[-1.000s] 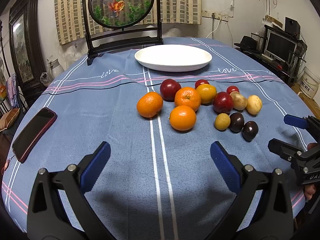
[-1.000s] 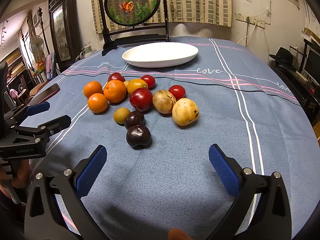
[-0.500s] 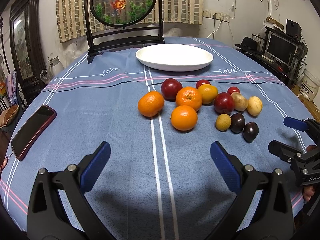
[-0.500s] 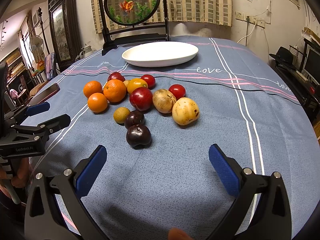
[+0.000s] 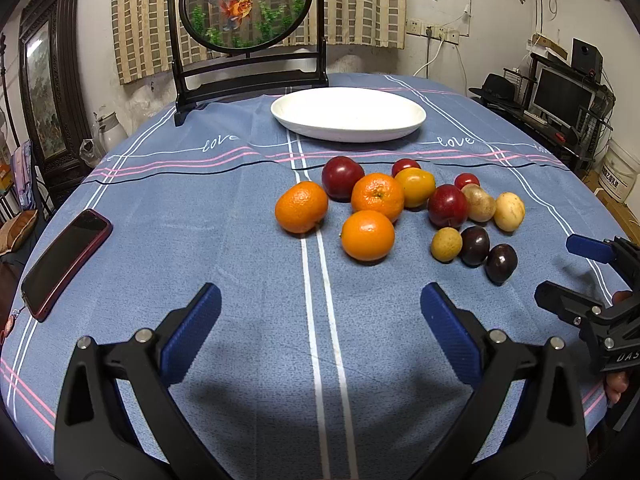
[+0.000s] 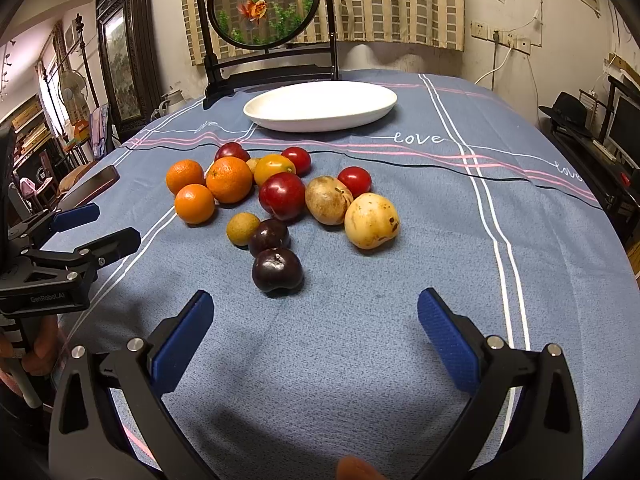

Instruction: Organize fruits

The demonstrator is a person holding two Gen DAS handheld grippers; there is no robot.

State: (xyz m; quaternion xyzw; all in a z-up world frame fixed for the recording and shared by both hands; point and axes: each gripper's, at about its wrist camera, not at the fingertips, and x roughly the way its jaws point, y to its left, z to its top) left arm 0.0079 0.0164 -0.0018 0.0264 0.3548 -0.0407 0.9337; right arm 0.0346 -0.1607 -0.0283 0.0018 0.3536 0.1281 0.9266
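Note:
A cluster of fruit lies mid-table: three oranges, red plums, small tomatoes, dark plums and yellow-brown fruits. An empty white oval plate stands behind them; it also shows in the right wrist view. My left gripper is open and empty, hovering near the front edge, short of the oranges. My right gripper is open and empty, just short of the nearest dark plum. Each gripper shows in the other's view: the right one and the left one.
A phone in a red case lies at the table's left edge. A dark-framed round goldfish screen stands behind the plate. The blue striped tablecloth covers the table. A desk with a monitor stands at the right.
The left gripper has crept slightly forward and right; the fruit sits a touch lower in its view. The right gripper is nearly still. Nothing was picked up.

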